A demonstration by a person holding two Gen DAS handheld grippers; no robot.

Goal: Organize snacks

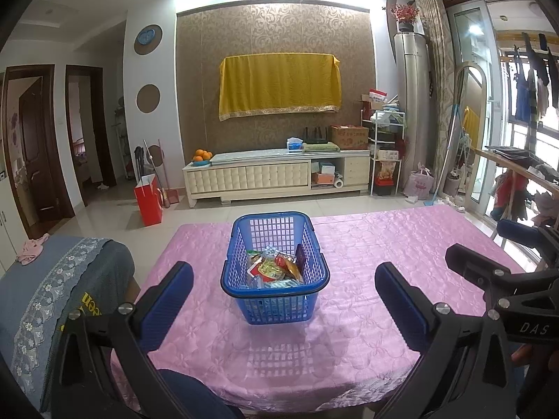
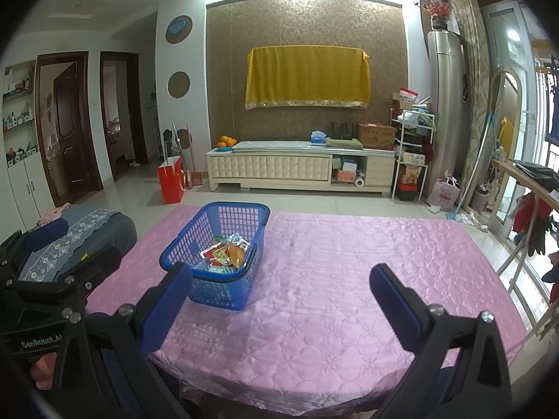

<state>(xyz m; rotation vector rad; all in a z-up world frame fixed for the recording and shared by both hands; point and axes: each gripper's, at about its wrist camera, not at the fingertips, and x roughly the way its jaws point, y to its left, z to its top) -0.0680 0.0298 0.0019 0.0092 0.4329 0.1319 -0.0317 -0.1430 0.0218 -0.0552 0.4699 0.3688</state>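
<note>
A blue plastic basket [image 1: 241, 269] [image 2: 181, 244] stands on the pink tablecloth [image 1: 367, 262] [image 2: 332, 262], holding several snack packets [image 1: 276, 267] [image 2: 227, 253] in red, yellow and silver wrappers. My left gripper [image 1: 284, 296] is held wide open above the table's near edge, with the basket straight ahead between its blue pads and nothing in its grasp. My right gripper [image 2: 281, 300] is also wide open and empty, to the right of the basket; its left pad overlaps the basket's near corner in that view. Each gripper shows at the edge of the other's view.
A grey chair back with a lace cover [image 1: 52, 296] [image 2: 80, 241] stands off the table's left side. A wooden rack with clothes [image 2: 531, 216] is on the right. Beyond the table are tiled floor, a red bag [image 1: 149, 200] and a low cabinet [image 1: 276, 174].
</note>
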